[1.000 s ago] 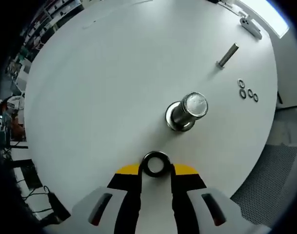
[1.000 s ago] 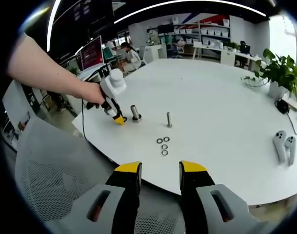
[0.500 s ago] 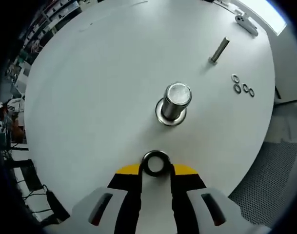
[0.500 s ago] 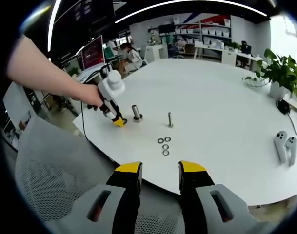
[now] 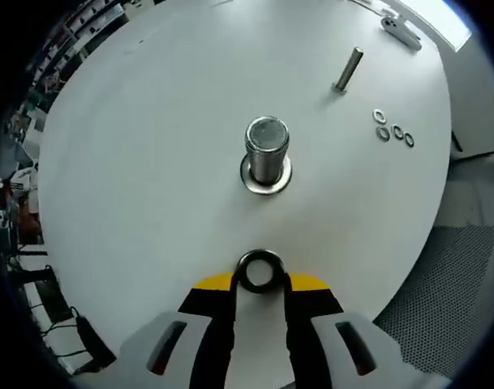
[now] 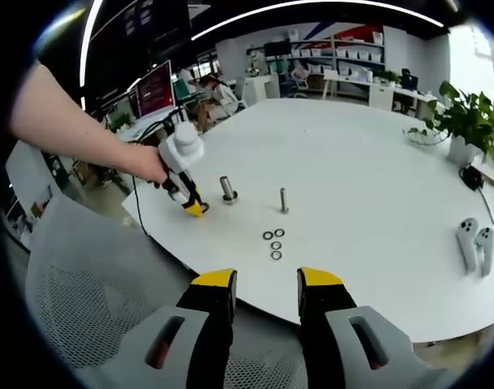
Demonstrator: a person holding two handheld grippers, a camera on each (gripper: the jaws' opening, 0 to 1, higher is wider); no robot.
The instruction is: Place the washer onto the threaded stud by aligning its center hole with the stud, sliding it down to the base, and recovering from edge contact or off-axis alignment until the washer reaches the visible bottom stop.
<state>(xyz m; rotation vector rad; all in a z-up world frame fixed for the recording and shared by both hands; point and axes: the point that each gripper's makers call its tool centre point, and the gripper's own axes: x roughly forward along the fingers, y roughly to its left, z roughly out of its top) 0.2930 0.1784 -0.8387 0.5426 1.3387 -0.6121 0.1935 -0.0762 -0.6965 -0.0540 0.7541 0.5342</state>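
Observation:
A dark ring washer [image 5: 259, 271] sits pinched between the yellow-tipped jaws of my left gripper [image 5: 259, 282], which is shut on it. Ahead of it, apart from the washer, a thick metal stud [image 5: 267, 152] stands upright on its flanged base on the white table [image 5: 149, 146]. In the right gripper view the left gripper [image 6: 195, 207] hovers just left of the stud [image 6: 227, 188], held by a person's hand. My right gripper [image 6: 267, 293] hangs open off the table's near edge, with nothing between its jaws.
A thinner bolt [image 5: 347, 70] stands beyond the stud, with three loose washers [image 5: 391, 130] beside it. Two white controllers [image 6: 472, 240] lie at the table's right, a potted plant [image 6: 466, 120] behind them. A grey mesh chair [image 6: 84, 308] is below the near edge.
The left gripper has drawn back from the stud with the washer still held; the stud now appears farther ahead and more centred. The right gripper has stayed still.

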